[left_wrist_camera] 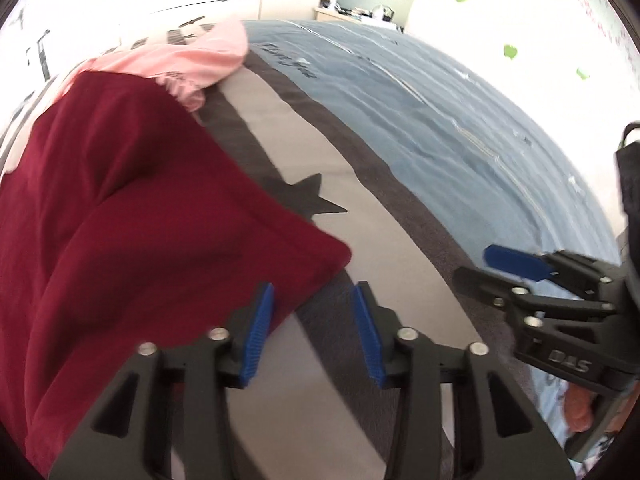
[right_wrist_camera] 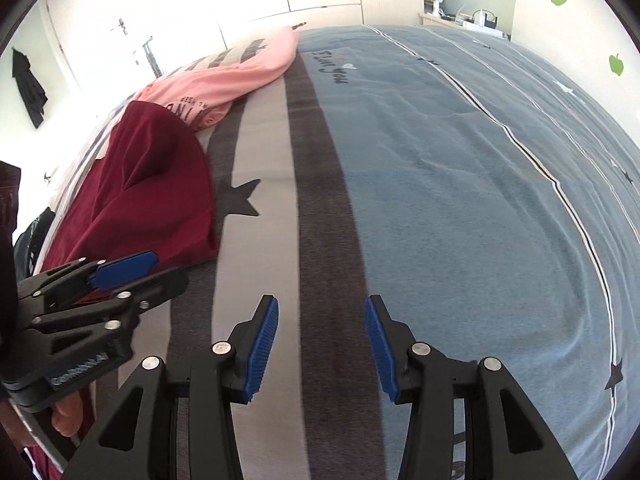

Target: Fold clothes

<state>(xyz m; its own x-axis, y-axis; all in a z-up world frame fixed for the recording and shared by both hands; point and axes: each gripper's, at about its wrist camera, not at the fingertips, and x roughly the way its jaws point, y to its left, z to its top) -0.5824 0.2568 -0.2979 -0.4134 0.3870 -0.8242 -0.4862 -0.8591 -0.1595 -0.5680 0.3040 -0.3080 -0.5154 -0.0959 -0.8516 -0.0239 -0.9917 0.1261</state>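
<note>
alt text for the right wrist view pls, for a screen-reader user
The right tool hangs open and empty over a bed cover striped grey, white and blue. A dark red garment lies at left with a pink garment beyond it, and the left tool is beside the red one's near edge.

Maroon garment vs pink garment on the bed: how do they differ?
The maroon garment is dark and plain; the pink garment is pale with printed lettering. Maroon lies nearer the grippers, pink beyond it, its edge overlapped by the maroon. Both rest unheld on the bed cover.
</note>
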